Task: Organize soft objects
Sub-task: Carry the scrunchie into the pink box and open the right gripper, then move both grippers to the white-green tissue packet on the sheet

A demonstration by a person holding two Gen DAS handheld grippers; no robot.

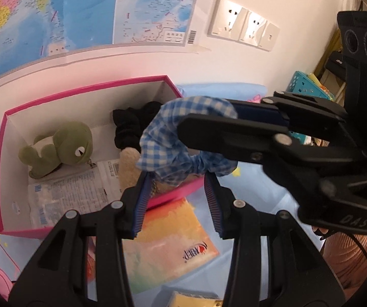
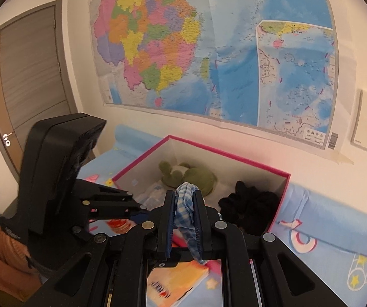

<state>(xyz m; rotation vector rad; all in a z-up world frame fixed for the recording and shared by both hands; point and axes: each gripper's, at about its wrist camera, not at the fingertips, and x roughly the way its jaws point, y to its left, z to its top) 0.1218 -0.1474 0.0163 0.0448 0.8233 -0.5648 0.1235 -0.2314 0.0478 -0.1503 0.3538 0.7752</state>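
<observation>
surface: blue cartoon-print sheet [image 1: 255,192] | pink box [image 1: 1,153] at 10 o'clock | orange-yellow packet [image 1: 168,243] at 6 o'clock, touching box's near wall

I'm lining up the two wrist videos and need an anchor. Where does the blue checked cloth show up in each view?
Left wrist view: the blue checked cloth hangs at centre, clamped by the right gripper coming in from the right, over the pink box near edge.
Right wrist view: the cloth sits lower centre, pinched between the gripper's own fingers.
Shared landmark: the green plush frog inside the box.
</observation>
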